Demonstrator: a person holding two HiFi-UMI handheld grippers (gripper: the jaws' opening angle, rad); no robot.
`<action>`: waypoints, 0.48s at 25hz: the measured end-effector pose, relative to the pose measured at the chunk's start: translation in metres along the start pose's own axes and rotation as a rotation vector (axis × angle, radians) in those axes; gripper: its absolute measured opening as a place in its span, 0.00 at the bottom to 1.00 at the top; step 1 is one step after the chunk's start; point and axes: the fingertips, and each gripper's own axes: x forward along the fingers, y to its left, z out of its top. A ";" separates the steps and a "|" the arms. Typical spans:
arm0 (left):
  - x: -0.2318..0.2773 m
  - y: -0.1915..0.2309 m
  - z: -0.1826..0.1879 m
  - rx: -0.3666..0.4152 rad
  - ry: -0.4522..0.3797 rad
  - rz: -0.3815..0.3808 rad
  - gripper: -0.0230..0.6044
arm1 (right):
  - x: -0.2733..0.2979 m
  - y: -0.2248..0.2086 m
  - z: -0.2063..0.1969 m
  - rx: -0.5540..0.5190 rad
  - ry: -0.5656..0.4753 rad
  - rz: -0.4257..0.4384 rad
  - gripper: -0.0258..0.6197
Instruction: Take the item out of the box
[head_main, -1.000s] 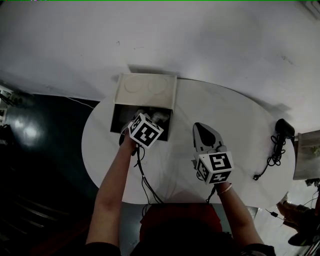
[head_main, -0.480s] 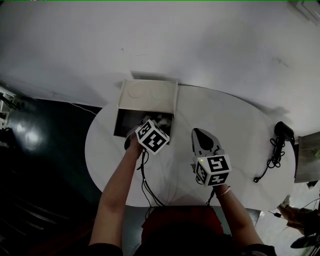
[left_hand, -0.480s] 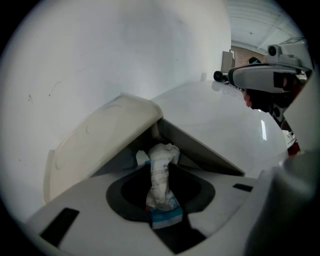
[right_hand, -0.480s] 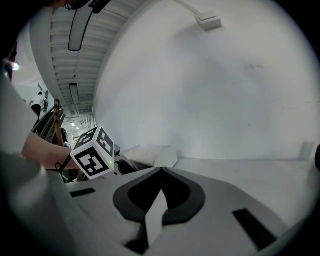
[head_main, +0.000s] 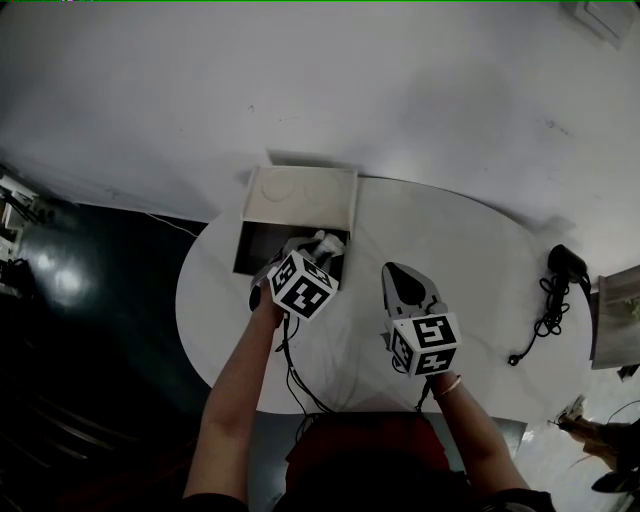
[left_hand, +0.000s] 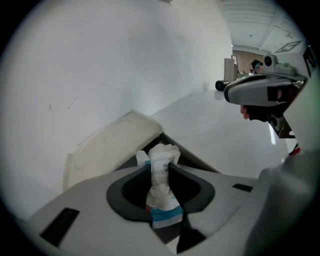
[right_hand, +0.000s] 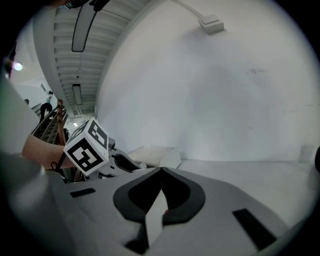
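Note:
A black box with its cream lid folded back stands at the far left of the white table. My left gripper hovers over the box's near right corner. Its jaws are closing on a crumpled white packet with a blue band, which stands upright between them and pokes past the tips; the packet also shows from the head view. The lid lies behind it. My right gripper rests to the right, shut with nothing in it, its tips meeting.
A black handheld device with a coiled cable lies at the table's right end. A white wall rises right behind the box. Dark floor lies left of the table. Between the two grippers is bare tabletop.
My left gripper has come up and slightly right out of the box, and the white packet now shows between its jaws. The right gripper has barely moved.

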 end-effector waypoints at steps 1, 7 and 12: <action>-0.004 0.000 0.001 -0.003 -0.006 0.008 0.23 | -0.001 0.002 0.000 -0.002 -0.002 0.003 0.06; -0.026 0.001 0.005 -0.029 -0.054 0.071 0.23 | -0.008 0.015 0.004 -0.016 -0.017 0.021 0.06; -0.045 -0.001 0.010 -0.102 -0.119 0.084 0.23 | -0.017 0.023 0.007 -0.029 -0.032 0.025 0.06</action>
